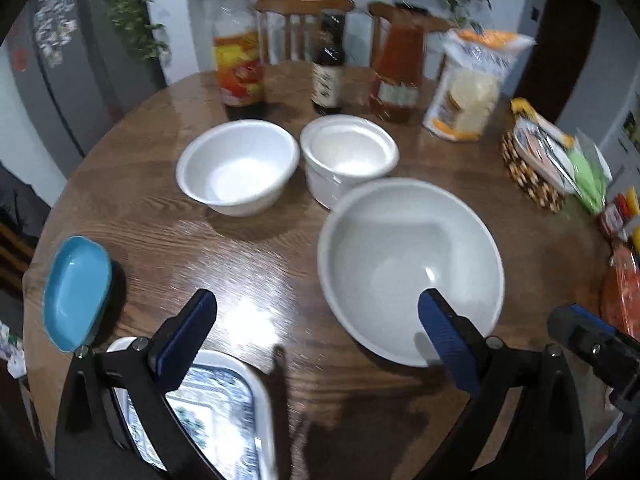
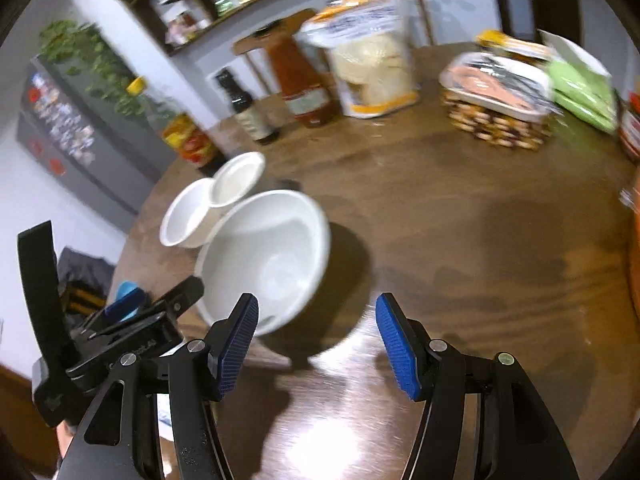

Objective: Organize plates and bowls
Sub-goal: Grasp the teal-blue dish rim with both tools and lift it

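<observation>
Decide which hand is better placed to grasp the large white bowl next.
Probably left: the left gripper is open, with one finger already over the large white bowl. The right gripper faces mostly bare table.

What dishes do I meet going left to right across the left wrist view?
Blue dish → patterned tray → left white bowl → middle white bowl → large white bowl.

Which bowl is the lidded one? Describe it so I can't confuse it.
On the round wooden table, find the bottles at the far edge. Before the dark bottle stands the lidded white bowl, between two open white bowls; only it is covered.
</observation>
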Demonstrator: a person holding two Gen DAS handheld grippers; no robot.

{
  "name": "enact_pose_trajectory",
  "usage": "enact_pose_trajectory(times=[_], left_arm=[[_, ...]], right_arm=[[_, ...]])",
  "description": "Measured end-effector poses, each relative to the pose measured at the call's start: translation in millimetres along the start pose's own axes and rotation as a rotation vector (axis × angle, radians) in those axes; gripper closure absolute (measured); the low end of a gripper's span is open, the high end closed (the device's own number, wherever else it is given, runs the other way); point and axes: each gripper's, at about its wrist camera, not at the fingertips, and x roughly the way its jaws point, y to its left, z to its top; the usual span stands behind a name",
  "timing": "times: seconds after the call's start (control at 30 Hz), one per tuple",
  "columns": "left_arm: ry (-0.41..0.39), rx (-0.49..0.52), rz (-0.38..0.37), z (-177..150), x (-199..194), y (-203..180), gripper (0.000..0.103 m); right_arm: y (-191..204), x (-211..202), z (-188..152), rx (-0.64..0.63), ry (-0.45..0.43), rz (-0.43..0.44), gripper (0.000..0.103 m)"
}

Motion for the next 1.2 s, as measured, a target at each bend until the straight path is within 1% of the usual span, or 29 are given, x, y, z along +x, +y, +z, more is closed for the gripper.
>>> enact_pose_trajectory(times=[0.07,0.27,0.4,0.5,0.6,0.73,0.87,1.07,1.2], left_arm=[[-0.020,-0.026,0.027,2,-4,14,0.002],[-0.041,-0.126,0.147,5,-14,85,0.002],[-0.044,-0.171,0.214,1,-21,129,0.003],[-0.034,-0.205,0.246,-3,-21,163,0.003],[-0.029,-0.215,0.278,-6,-19,190,0.003],[-0.006,-0.231,0.296,-11,-12,224,0.003],[0.018,-0.233,0.295,-17,-4,244,0.004],[0.056,-0.222,0.270,-22,9,262,0.010],[0.081,-0.217,0.243,-24,19,270,0.018]], right_arm=[[19,8,2,-0.040,0.030,0.051,0.041],[111,34,-6,-0.218,0.096,0.176,0.041],[163,58,-12,-0.302,0.135,0.195,0.041],[189,80,-20,-0.310,0.178,0.209,0.041],[211,97,-29,-0.325,0.209,0.210,0.041],[233,117,-41,-0.331,0.240,0.194,0.041],[250,133,-45,-0.332,0.256,0.169,0.041],[264,151,-51,-0.314,0.277,0.139,0.041],[267,160,-53,-0.297,0.288,0.129,0.041]])
